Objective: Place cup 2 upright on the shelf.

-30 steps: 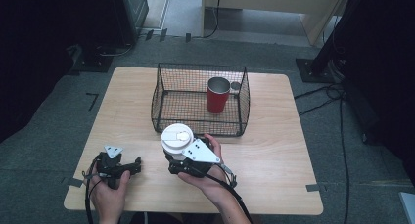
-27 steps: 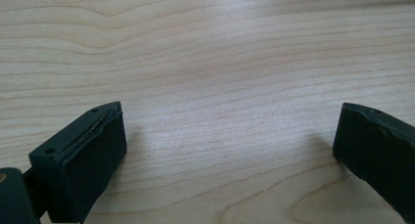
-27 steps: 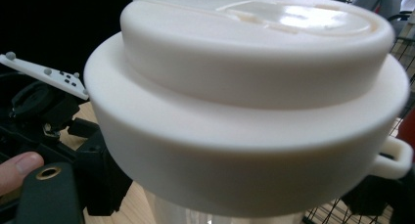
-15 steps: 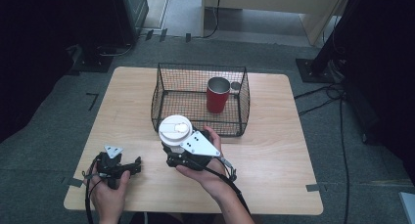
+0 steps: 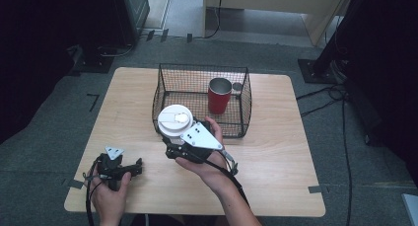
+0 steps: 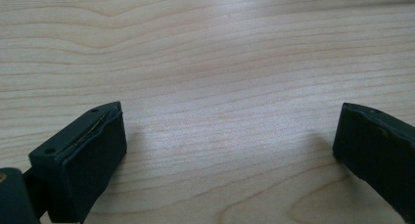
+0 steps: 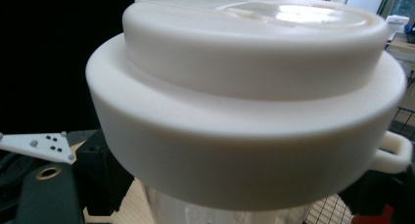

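Observation:
My right gripper (image 5: 171, 146) is shut on a clear cup with a wide white lid (image 5: 175, 120), held off the table just in front of the wire basket (image 5: 202, 68). In the right gripper view the white lid (image 7: 244, 101) looms close, the clear wall of the cup shows below it, and a black jaw stands at each side of the cup. My left gripper (image 5: 130, 169) rests on the table at the front left. It is open, with bare wood between its jaws (image 6: 230, 155).
The black wire basket holds an upright red cup (image 5: 218, 98) at its right side. The wooden table (image 5: 276, 152) has free room to the right of the hands and left of the basket. Dark floor and cables surround the table.
The right gripper has risen with the lidded cup, which now sits higher and closer to the basket's front edge. The left gripper has stayed put.

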`<control>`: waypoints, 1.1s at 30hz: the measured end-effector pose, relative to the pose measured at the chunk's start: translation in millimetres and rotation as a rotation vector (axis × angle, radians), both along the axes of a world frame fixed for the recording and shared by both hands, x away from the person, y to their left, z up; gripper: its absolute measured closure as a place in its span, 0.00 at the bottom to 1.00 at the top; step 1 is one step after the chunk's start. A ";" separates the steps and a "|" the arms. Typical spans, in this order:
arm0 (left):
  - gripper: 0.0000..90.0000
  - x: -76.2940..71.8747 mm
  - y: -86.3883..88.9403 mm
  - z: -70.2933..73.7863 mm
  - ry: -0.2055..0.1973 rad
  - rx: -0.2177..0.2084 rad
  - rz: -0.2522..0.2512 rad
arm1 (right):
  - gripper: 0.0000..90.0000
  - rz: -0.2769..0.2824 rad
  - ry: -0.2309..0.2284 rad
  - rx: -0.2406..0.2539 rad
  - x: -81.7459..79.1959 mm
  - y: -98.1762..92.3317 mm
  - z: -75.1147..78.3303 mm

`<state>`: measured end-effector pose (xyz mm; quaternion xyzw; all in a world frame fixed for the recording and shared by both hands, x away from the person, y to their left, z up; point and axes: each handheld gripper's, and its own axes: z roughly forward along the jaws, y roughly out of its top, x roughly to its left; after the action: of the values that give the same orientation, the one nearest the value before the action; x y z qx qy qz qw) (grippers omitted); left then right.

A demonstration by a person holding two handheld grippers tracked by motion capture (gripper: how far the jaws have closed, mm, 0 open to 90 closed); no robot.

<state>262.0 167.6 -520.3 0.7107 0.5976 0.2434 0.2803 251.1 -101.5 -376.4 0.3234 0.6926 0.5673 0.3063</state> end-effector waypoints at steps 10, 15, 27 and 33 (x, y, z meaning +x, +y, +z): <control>0.00 -0.1 0.2 0.2 0.003 0.002 -0.002 | 0.18 -0.021 -0.041 0.028 11.8 4.6 16.6; 0.00 -0.1 -0.1 0.1 0.002 -0.001 0.001 | 0.18 -0.032 -0.073 0.033 19.1 6.8 25.3; 0.00 0.0 0.0 0.0 0.000 0.000 0.000 | 0.18 -0.064 -0.098 0.082 40.0 8.4 35.1; 0.00 0.0 0.1 0.1 0.001 0.000 -0.001 | 0.18 -0.086 -0.101 0.098 55.5 9.4 35.2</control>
<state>261.9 167.6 -520.3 0.7112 0.5974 0.2429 0.2800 306.5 -92.1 -341.2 0.3385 0.6330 0.6025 0.3487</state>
